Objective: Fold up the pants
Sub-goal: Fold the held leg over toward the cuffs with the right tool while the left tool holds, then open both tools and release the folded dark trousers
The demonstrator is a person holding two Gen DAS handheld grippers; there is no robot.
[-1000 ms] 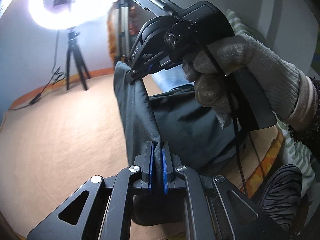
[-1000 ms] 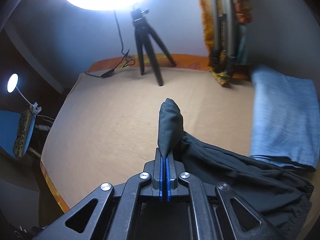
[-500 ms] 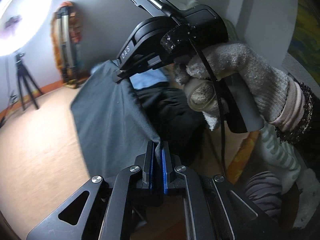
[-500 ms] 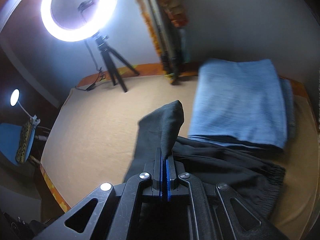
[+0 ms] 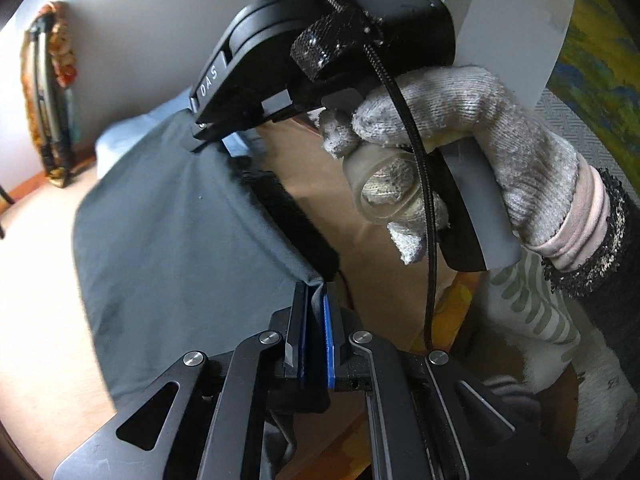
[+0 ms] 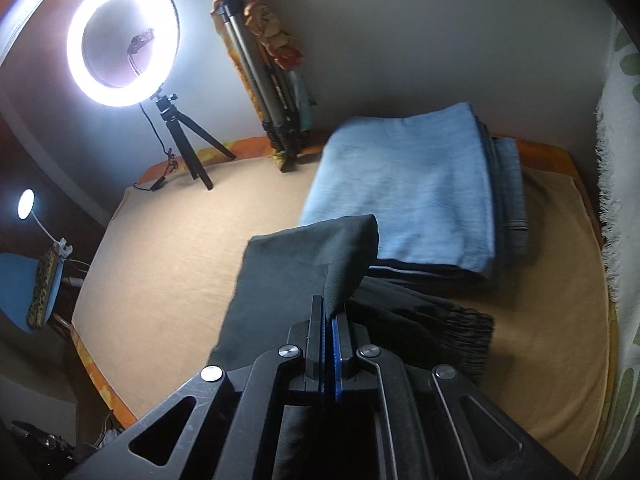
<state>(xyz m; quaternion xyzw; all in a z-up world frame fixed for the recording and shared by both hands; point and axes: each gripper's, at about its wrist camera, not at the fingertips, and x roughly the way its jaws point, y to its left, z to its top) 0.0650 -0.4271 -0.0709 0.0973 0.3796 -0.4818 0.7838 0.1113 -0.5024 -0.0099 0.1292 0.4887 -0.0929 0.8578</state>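
Note:
Dark grey pants [image 5: 180,248] hang stretched between both grippers above a tan bed surface [image 5: 36,280]. My left gripper [image 5: 316,292] is shut on one corner of the cloth at the bottom of the left wrist view. The right gripper [image 5: 200,142], held by a white-gloved hand [image 5: 460,128], pinches the other corner further away. In the right wrist view my right gripper [image 6: 330,316] is shut on the pants [image 6: 304,268], which fold over its tips. The gathered black waistband [image 6: 460,328] lies on the bed below and to the right.
A stack of folded blue and dark clothes [image 6: 412,188] lies at the back right of the bed [image 6: 160,260]. A ring light on a small tripod [image 6: 120,40] and a folded tripod [image 6: 264,80] stand against the far wall. A patterned cloth [image 6: 624,200] hangs at the right edge.
Both grippers have carried the pants sideways toward the blue stack; the cloth between them has spread wider. The ring light has slid out of the left wrist view.

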